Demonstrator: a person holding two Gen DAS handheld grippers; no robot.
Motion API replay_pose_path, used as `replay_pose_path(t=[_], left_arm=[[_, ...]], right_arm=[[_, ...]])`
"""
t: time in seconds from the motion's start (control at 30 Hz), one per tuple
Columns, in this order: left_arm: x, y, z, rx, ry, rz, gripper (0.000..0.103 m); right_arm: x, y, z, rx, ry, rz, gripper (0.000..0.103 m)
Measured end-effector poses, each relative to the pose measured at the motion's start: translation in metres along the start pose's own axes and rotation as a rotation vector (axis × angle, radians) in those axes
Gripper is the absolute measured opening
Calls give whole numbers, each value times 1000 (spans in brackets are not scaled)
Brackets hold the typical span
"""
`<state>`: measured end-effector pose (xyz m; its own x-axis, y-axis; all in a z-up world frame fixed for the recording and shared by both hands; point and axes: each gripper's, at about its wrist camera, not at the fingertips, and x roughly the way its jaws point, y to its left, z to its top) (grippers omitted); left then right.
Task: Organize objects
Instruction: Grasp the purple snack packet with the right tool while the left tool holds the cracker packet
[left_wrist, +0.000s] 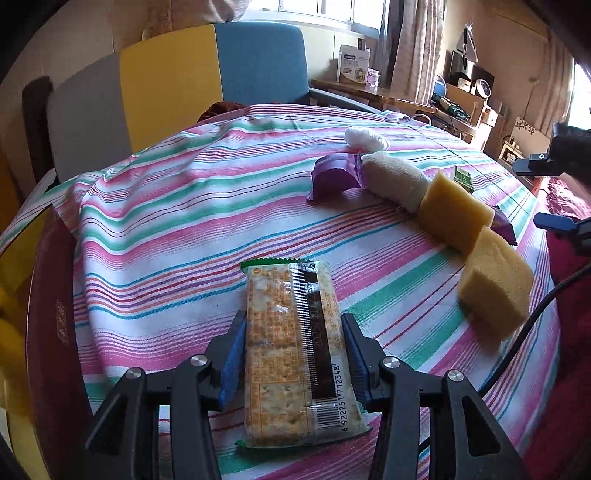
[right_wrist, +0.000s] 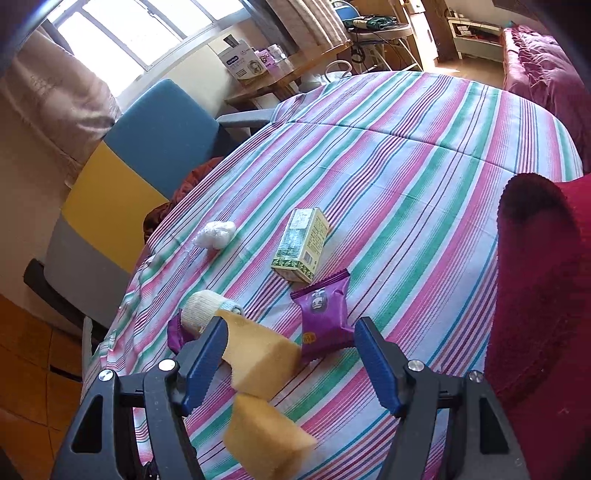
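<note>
Jaws first: your left gripper (left_wrist: 293, 350) is clamped on the cracker packet (left_wrist: 291, 347), blue pads pressed on both long edges about mid-length, packet held over the near part of the striped tablecloth (left_wrist: 184, 206). Your right gripper (right_wrist: 291, 354) is spread wide, holding nothing; its left pad looks to be touching the far sponge block (right_wrist: 258, 354), can't confirm contact

Handling, big to small:
- two yellow sponge blocks: soft, light, will squash; near sponge block (right_wrist: 262, 439) lies right below your right gripper. Take across the short sides, gentle squeeze
- cracker packet: light, brittle contents, slick film. Edge grip is right, don't squeeze harder
- green carton (right_wrist: 301, 245), mid-table, farther out: stiff, light; grip the long flat faces
- cloth roll (right_wrist: 201, 308), left of the far sponge: soft
- purple snack packs (right_wrist: 325, 317): crinkly film, slippery; take across the body, not the sealed ends
- white wad (right_wrist: 216, 234), far left: very light, compressible
</note>
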<state>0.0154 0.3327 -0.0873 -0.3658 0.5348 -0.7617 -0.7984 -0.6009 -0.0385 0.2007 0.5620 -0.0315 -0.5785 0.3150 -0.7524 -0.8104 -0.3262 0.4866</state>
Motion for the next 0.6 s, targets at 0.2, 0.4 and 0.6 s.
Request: replay_pose_path(t=[0.2, 0.4, 0.6], left_arm=[[0, 5, -1, -9, -12, -26, 49], [-1, 7, -3, -19, -19, -41, 49], [-1, 9, -4, -26, -23, -52, 49]], right_arm=[[12, 11, 2, -79, 82, -107, 72], [39, 18, 23, -139, 121, -231, 72], [89, 15, 15, -243, 256, -361, 37]])
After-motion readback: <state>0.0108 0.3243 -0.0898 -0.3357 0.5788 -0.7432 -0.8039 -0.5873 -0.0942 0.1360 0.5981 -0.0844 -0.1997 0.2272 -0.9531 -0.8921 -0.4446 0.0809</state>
